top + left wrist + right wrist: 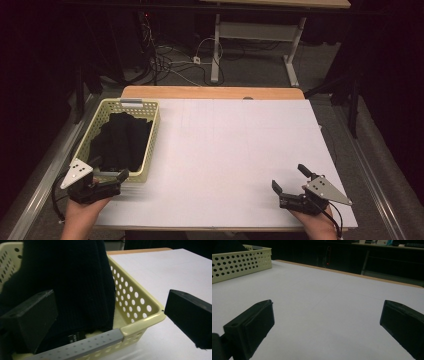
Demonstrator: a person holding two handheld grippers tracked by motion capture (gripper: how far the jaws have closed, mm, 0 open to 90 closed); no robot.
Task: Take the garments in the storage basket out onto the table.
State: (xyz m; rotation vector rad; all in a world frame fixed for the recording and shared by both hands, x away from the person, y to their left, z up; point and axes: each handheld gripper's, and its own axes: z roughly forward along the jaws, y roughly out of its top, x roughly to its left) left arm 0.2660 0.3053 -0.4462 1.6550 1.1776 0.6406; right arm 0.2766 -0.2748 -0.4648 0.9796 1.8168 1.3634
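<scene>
- The table (235,150), covered in white, is seen ahead of both grippers, bare between them.
- A pale yellow perforated basket (151,145) is set just ahead of the left gripper, well apart from the right one; a grey strip (87,345) runs along its near rim.
- A black knitted garment (122,140) is held inside the basket, directly before the left gripper; a small label (75,337) is sewn on it, its writing too blurred to be read.
- The left gripper (107,176) is held low at the basket's near end, jaws spread wide, one inside the basket beside the knit, the other outside the wall.
- The right gripper (290,179) is held level over the table's near right corner, jaws spread and pinching nothing.
</scene>
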